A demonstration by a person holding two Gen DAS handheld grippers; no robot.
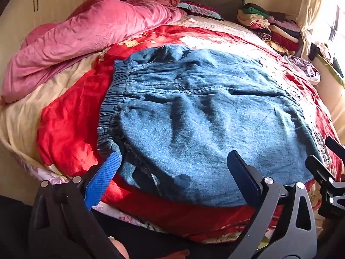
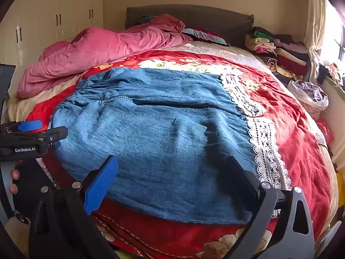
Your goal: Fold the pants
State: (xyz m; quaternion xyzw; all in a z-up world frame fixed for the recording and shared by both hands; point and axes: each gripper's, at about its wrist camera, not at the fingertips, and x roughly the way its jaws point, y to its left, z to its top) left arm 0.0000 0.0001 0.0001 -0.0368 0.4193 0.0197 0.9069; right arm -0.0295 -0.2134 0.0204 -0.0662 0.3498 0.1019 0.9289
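Note:
Blue denim pants [image 1: 204,118] lie folded on the red floral bedspread [image 1: 69,125], elastic waistband to the left and white lace hems [image 2: 258,133] to the right. They also show in the right wrist view [image 2: 161,140]. My left gripper [image 1: 174,159] is open and empty, hovering over the pants' near left part by the waistband. My right gripper [image 2: 172,164] is open and empty over the pants' near edge. The left gripper shows at the left edge of the right wrist view [image 2: 38,131]; the right one shows at the right edge of the left wrist view [image 1: 323,164].
A pink quilt [image 1: 86,36] is bunched at the far left of the bed. Folded clothes [image 1: 269,26] are piled at the far right by the headboard. A white garment [image 2: 310,95] lies at the right edge. A wardrobe [image 2: 54,17] stands at left.

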